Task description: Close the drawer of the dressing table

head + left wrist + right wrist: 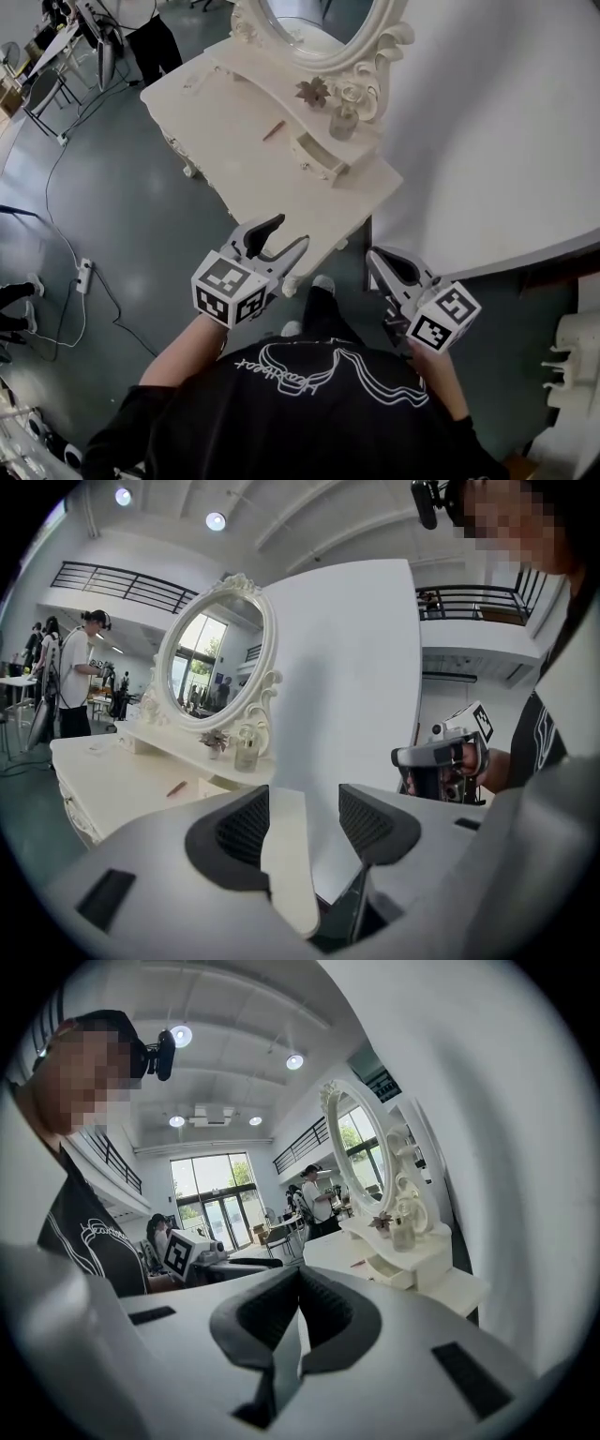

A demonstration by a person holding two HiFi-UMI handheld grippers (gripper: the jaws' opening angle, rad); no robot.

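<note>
The cream dressing table (244, 159) with an oval mirror (319, 28) stands ahead of me. A small drawer (319, 157) in its raised shelf is pulled out; it also shows as the drawer (210, 787) and the drawer (385, 1271) in the gripper views. My left gripper (289, 232) hovers over the table's near edge, open and empty, as seen at the left gripper (305, 827). My right gripper (380, 262) is held off the table's near right corner, well short of the drawer, its pads together on nothing, also the right gripper (300, 1283).
On the shelf stand a glass bottle (343, 122) and a dried flower (312, 91); a red pencil (273, 130) lies on the tabletop. A white wall panel (487, 141) rises at the right. Cables and a power strip (84, 274) lie on the floor at left. A person (150, 33) stands beyond.
</note>
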